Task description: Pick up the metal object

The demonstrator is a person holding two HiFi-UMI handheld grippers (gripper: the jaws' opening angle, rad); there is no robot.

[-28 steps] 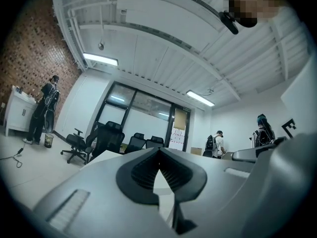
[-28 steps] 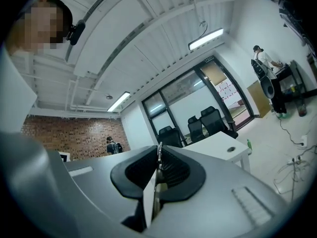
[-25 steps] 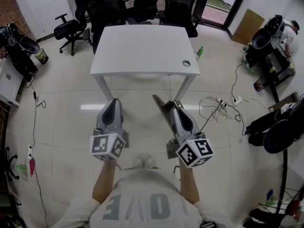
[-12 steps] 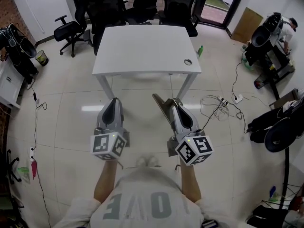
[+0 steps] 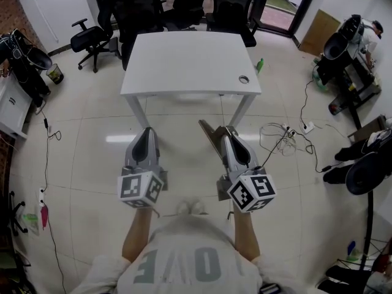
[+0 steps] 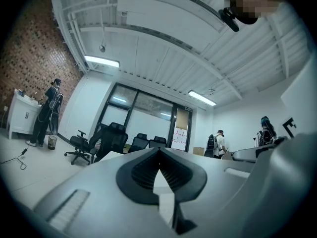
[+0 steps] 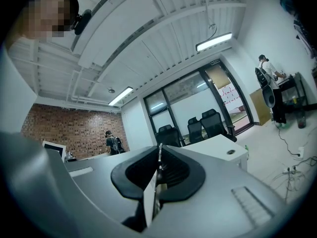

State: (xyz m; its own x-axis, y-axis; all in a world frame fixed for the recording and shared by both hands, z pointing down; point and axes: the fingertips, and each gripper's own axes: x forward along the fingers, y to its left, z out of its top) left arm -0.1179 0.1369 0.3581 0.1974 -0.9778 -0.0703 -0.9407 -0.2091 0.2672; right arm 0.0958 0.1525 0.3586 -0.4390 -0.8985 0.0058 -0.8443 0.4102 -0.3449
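Observation:
A flat metal plate (image 5: 210, 138) sticks out to the front left from between the jaws of my right gripper (image 5: 228, 131), which is shut on it. In the right gripper view the metal plate (image 7: 150, 195) shows edge-on, clamped between the dark pads (image 7: 181, 171) of the right gripper (image 7: 158, 155). Beside it my left gripper (image 5: 147, 131) is held at the same height over the floor. Its jaws meet at the tip in the left gripper view (image 6: 158, 151), with nothing between them. Both grippers are held in front of the person's body and point toward the table.
A white table (image 5: 184, 60) with a round cable hole (image 5: 244, 79) stands ahead. Black office chairs (image 5: 141, 8) crowd behind it. Cables and a power strip (image 5: 288, 133) lie on the tiled floor at right. A green bottle (image 5: 260, 65) stands by the table's right side.
Both grippers keep their pose and the plate stays clamped. The table and floor have shifted slightly right in the head view.

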